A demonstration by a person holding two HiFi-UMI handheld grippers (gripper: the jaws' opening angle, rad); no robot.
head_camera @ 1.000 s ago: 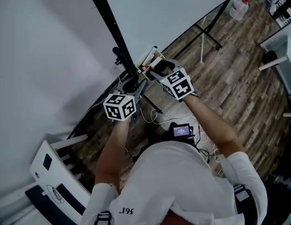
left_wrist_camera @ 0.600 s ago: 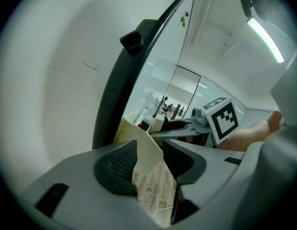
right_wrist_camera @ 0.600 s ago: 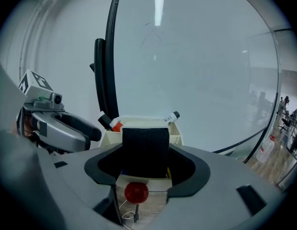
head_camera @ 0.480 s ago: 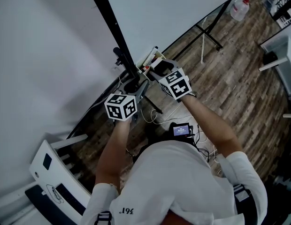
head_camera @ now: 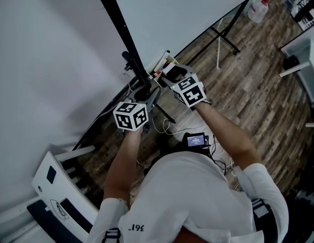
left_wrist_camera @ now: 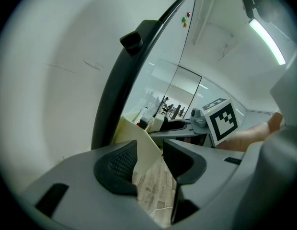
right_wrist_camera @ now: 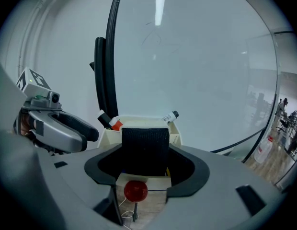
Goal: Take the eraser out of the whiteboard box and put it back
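Observation:
The black felt eraser (right_wrist_camera: pixel 144 147) stands upright between the jaws of my right gripper (right_wrist_camera: pixel 144 164), which is shut on it. It hovers just in front of the cream whiteboard box (right_wrist_camera: pixel 176 139), whose back holds several markers (right_wrist_camera: pixel 170 116). In the head view the right gripper (head_camera: pixel 168 75) holds the eraser (head_camera: pixel 173 72) at the box (head_camera: pixel 160 61), under the whiteboard. My left gripper (left_wrist_camera: pixel 148 163) is open with nothing in it, level with the box's left end (left_wrist_camera: pixel 139 140) and beside the board's black frame post (left_wrist_camera: pixel 117 97). The left gripper view also shows the right gripper's marker cube (left_wrist_camera: pixel 220 120).
The white board (right_wrist_camera: pixel 196 56) fills the space behind the box. A red knob (right_wrist_camera: pixel 135 190) sits below the eraser. On the wooden floor (head_camera: pixel 248 85) lie cables and a small screen device (head_camera: pixel 196 140); a white chair (head_camera: pixel 61 186) stands at the lower left.
My right gripper with the eraser has edged slightly towards the box. The left gripper has barely moved.

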